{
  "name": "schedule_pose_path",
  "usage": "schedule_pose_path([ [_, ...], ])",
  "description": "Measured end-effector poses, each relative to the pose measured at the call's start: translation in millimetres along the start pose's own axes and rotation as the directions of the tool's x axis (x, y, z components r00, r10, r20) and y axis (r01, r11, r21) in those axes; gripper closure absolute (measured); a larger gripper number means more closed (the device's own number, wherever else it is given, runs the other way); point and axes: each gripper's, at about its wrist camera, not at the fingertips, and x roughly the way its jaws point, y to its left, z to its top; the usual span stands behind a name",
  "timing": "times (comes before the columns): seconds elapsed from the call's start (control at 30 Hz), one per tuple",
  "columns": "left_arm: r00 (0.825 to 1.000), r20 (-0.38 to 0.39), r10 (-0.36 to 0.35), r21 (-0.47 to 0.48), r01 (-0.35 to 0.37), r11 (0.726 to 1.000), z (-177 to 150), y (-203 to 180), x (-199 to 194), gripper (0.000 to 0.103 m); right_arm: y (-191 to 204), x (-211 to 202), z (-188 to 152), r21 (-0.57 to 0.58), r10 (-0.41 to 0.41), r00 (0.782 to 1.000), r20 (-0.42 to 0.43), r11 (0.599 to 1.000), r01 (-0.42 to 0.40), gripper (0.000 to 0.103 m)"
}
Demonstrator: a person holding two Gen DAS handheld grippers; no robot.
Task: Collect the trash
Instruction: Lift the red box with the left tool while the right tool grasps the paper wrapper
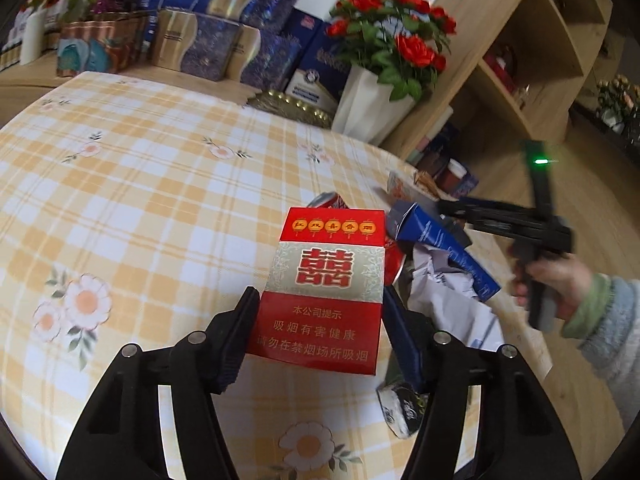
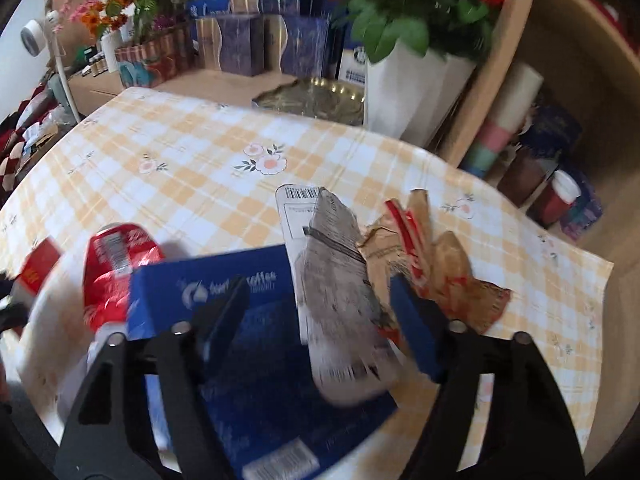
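- The left hand-held gripper (image 1: 320, 316) is clenched on a red cigarette pack (image 1: 326, 288), one pad against each long side, the pack raised above the counter (image 1: 160, 184) with its checked, flowered cloth.
- Just under the left gripper's right finger lies a small crumpled silvery wrapper (image 1: 400, 408), near the counter's near edge.
- The right hand-held gripper (image 2: 320, 316) hangs over the trash heap with a grey printed paper (image 2: 340, 292) and a blue carton (image 2: 248, 340) between its fingers; blur hides whether the pads press on anything, so I cannot tell if it grips.
- The heap sits toward the counter's right edge: a crushed red can (image 2: 116, 264), white crumpled paper (image 1: 448, 292), the carton, and torn brown and red packaging (image 2: 436, 264) further right.
- A person's hand (image 1: 556, 280) in a green-cuffed sleeve holds the right gripper.
- Beyond the counter's far edge stand a white vase of red flowers (image 1: 372, 104), a gold tray (image 2: 316, 100) and blue gift boxes (image 1: 224, 48).
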Motion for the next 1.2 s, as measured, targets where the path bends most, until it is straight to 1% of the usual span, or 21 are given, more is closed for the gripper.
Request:
schedule_pose_path([
  [0.07, 1.000, 0.023, -0.005, -0.012, 0.006, 1.000, -2, 2, -10, 0.043, -6, 17, 7, 0.059, 0.016, 0.999, -0.039, 0.998, -0.014, 0.039],
  [0.13, 0.999, 0.042, -0.007, -0.012, 0.007, 1.000, -4, 3, -17, 0.043, -11, 28, 11, 0.099, 0.023, 0.998, -0.059, 0.995, -0.017, 0.040],
  [0.2, 0.999, 0.050, -0.001, -0.009, 0.001, 1.000, -6, 3, -21, 0.044, -14, 37, 13, 0.118, 0.021, 0.996, -0.082, 0.993, -0.011, 0.042],
  [0.23, 0.999, 0.054, -0.002, -0.009, 0.002, 1.000, -6, 3, -24, 0.044, -16, 42, 14, 0.129, 0.020, 0.995, -0.099, 0.992, -0.008, 0.048],
  [0.27, 0.998, 0.057, -0.004, -0.012, 0.005, 1.000, -7, 3, -25, 0.044, -18, 48, 14, 0.146, 0.019, 0.992, -0.128, 0.989, 0.000, 0.050],
  [0.3, 0.998, 0.059, -0.009, -0.015, 0.009, 1.000, -7, 4, -26, 0.044, -21, 49, 15, 0.166, 0.025, 0.991, -0.128, 0.986, -0.003, 0.052],
  [0.33, 0.998, 0.062, -0.014, -0.018, 0.015, 1.000, -7, 4, -27, 0.044, -24, 50, 15, 0.188, 0.040, 0.991, -0.129, 0.982, -0.015, 0.061],
  [0.37, 0.998, 0.063, -0.017, -0.020, 0.019, 1.000, -8, 5, -28, 0.044, -25, 50, 15, 0.203, 0.064, 0.990, -0.128, 0.979, -0.037, 0.067],
  [0.4, 0.998, 0.064, -0.018, -0.022, 0.020, 1.000, -9, 5, -29, 0.044, -24, 48, 16, 0.197, 0.066, 0.990, -0.123, 0.980, -0.040, 0.071],
  [0.43, 0.998, 0.064, -0.021, -0.022, 0.022, 1.000, -9, 4, -30, 0.044, -22, 42, 16, 0.175, 0.049, 0.994, -0.101, 0.984, -0.031, 0.076],
  [0.47, 0.998, 0.063, -0.024, -0.021, 0.025, 0.999, -10, 4, -30, 0.044, -20, 36, 17, 0.161, 0.040, 0.996, -0.075, 0.987, -0.027, 0.079],
  [0.53, 0.998, 0.058, -0.026, -0.019, 0.027, 0.999, -12, 4, -28, 0.045, -23, 25, 18, 0.171, 0.054, 0.998, -0.030, 0.984, -0.048, 0.087],
  [0.57, 0.998, 0.056, -0.024, -0.019, 0.026, 0.999, -12, 4, -28, 0.045, -25, 17, 18, 0.173, 0.047, 0.999, 0.003, 0.984, -0.046, 0.089],
  [0.67, 0.998, 0.055, -0.027, -0.026, 0.028, 0.999, -14, 2, -27, 0.045, -29, -8, 17, 0.168, 0.029, 0.995, 0.093, 0.985, -0.045, 0.090],
  [0.73, 0.998, 0.058, -0.036, -0.026, 0.037, 0.999, -14, 0, -29, 0.045, -33, -24, 14, 0.179, 0.039, 0.989, 0.140, 0.982, -0.064, 0.090],
  [0.93, 0.997, 0.065, -0.049, 0.003, 0.049, 0.999, -13, -16, -36, 0.045, -43, -66, -3, 0.223, 0.068, 0.969, 0.238, 0.967, -0.123, 0.091],
  [1.03, 0.996, 0.064, -0.054, 0.018, 0.053, 0.998, -14, -24, -40, 0.045, -45, -92, -19, 0.239, 0.082, 0.952, 0.295, 0.958, -0.157, 0.091],
  [1.2, 0.997, 0.054, -0.060, 0.038, 0.058, 0.998, -18, -37, -42, 0.045, -49, -125, -45, 0.253, 0.097, 0.930, 0.354, 0.947, -0.195, 0.091],
])
